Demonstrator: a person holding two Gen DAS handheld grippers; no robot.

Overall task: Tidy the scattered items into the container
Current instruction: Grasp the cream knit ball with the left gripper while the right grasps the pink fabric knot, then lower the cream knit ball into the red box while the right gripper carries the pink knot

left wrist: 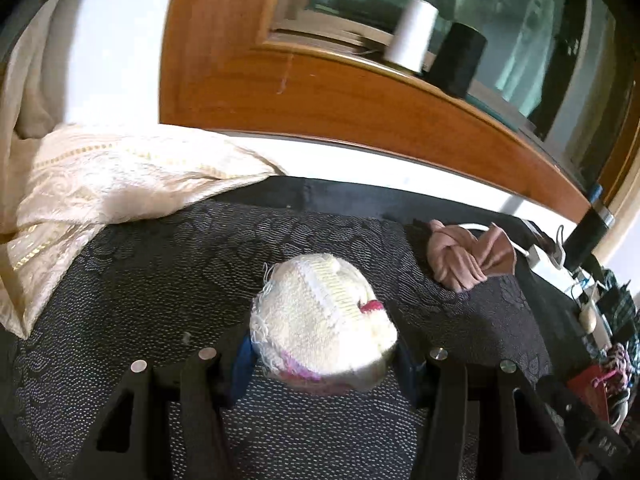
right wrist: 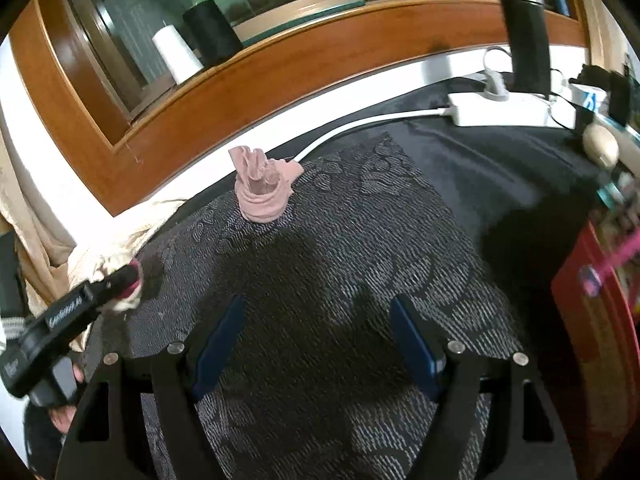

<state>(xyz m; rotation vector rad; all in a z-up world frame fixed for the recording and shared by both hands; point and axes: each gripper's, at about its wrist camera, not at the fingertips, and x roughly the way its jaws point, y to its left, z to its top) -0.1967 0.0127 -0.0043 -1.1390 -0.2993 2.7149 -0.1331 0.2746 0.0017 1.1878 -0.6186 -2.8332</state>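
My left gripper is shut on a rolled cream knit sock with pink and red trim, held over the dark patterned cloth. In the right wrist view the left gripper shows at the left with the cream sock in it. A knotted pink sock lies beyond on the cloth, near the window wall; it also shows in the right wrist view. My right gripper is open and empty, above the cloth, short of the pink sock. A red container stands at the right edge.
A cream curtain drapes onto the cloth at the left. A white power strip with cable lies at the back right. White and black thread cones stand on the wooden window sill. Clutter sits at the far right.
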